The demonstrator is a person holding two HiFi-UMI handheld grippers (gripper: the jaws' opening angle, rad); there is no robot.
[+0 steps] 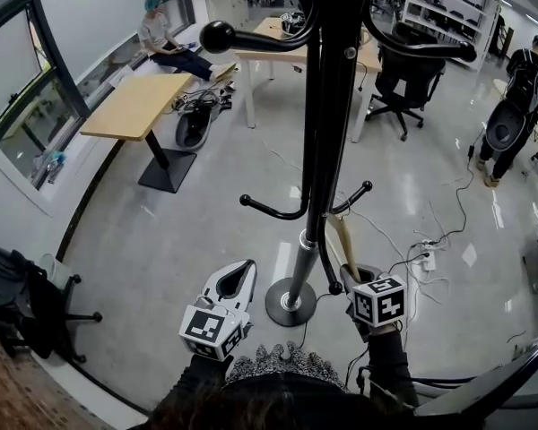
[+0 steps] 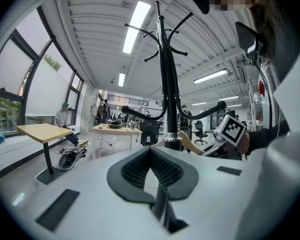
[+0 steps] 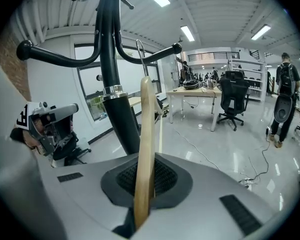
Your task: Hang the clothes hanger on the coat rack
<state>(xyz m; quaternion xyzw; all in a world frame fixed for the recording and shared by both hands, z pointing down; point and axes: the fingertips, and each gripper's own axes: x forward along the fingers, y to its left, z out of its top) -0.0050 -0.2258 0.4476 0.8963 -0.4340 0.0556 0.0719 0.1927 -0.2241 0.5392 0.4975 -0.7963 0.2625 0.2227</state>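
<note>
The black coat rack [image 1: 327, 106] stands right in front of me, its round base [image 1: 291, 303] on the floor between my two grippers. My right gripper [image 1: 351, 278] is shut on a wooden clothes hanger [image 3: 145, 149] that stands upright just right of the pole [image 3: 110, 59]. The hanger's metal hook [image 3: 139, 54] rises beside one of the rack's curved arms [image 3: 155, 58]; I cannot tell whether they touch. In the head view the hanger [image 1: 342, 240] sits below a lower hook [image 1: 366, 187]. My left gripper [image 1: 247, 267] is shut on nothing, left of the base, and points at the rack [image 2: 166, 84].
A wooden table [image 1: 139, 104] stands at the back left and a second one [image 1: 269, 47] behind the rack, with a black office chair [image 1: 403, 79]. Cables and a power strip [image 1: 426, 258] lie on the floor to the right. One person sits by the window [image 1: 161, 43]; another stands at the right [image 1: 520, 88].
</note>
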